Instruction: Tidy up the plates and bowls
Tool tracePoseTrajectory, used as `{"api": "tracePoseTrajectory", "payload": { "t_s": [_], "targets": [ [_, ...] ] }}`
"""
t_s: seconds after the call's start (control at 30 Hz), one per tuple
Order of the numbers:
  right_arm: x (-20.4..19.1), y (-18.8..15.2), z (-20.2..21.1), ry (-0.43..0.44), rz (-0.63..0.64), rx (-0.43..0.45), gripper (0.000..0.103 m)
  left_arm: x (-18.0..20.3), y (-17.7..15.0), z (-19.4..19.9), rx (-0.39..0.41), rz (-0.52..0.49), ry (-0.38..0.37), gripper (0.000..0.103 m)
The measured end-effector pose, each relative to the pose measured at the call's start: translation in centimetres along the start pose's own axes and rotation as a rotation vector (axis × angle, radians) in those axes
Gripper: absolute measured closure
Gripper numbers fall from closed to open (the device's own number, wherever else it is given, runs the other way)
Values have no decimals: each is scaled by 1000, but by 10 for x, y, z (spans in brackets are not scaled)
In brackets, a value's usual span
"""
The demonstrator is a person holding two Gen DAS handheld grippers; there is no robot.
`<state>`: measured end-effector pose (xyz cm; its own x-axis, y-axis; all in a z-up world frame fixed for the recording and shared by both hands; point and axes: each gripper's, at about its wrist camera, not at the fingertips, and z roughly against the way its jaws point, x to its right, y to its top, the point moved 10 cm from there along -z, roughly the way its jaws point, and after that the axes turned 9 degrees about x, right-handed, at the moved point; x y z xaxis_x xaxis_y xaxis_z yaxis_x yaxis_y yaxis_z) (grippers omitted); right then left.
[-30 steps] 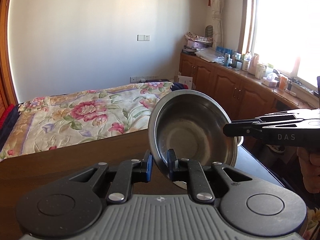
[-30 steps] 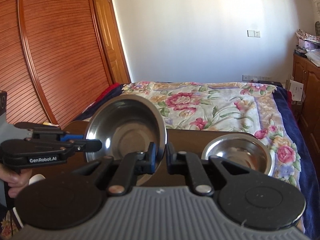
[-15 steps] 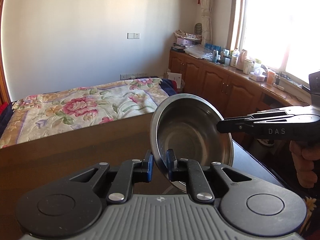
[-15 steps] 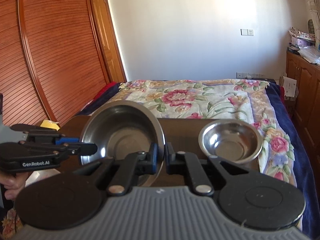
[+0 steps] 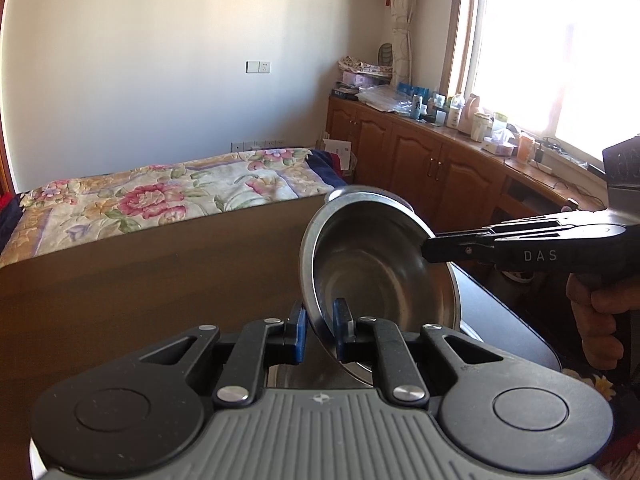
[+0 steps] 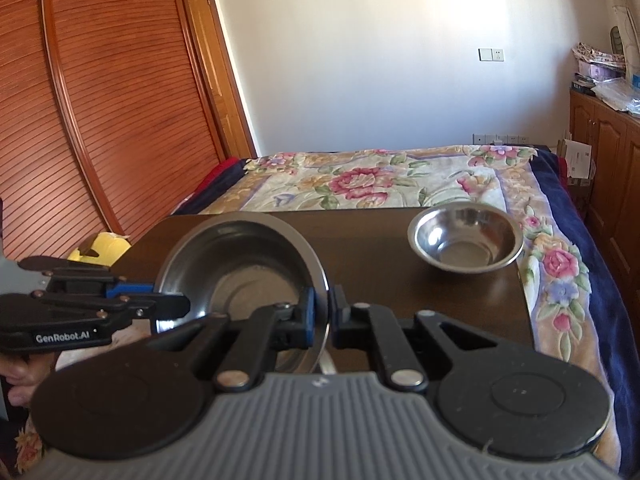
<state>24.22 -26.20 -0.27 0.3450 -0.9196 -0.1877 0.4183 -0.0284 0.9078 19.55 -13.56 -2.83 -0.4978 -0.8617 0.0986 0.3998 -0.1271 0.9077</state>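
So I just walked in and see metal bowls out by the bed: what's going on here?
A person holds a gripper in each hand, and both are clamped on the rim of one large steel bowl: the left gripper on one side, the right gripper on the opposite side. The bowl is tilted above the dark wooden table. A smaller steel bowl sits upright near the table's far right corner, untouched.

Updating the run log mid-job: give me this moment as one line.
held: large round steel bowl, tilted | left hand-held gripper: shut on rim | right hand-held gripper: shut on opposite rim | small steel bowl: upright on dark wooden table
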Motion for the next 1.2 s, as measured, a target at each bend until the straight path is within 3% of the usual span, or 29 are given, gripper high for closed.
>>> {"api": "tracePoseTrajectory", "payload": {
  "t_s": [0.6, 1.2],
  "targets": [
    [-17, -31, 11, 7, 30, -25, 93, 1, -37, 9, -41, -11, 5, 88],
    [-21, -49, 6, -25, 88, -49, 93, -2, -49, -2, -59, -28, 24, 88]
  ]
}}
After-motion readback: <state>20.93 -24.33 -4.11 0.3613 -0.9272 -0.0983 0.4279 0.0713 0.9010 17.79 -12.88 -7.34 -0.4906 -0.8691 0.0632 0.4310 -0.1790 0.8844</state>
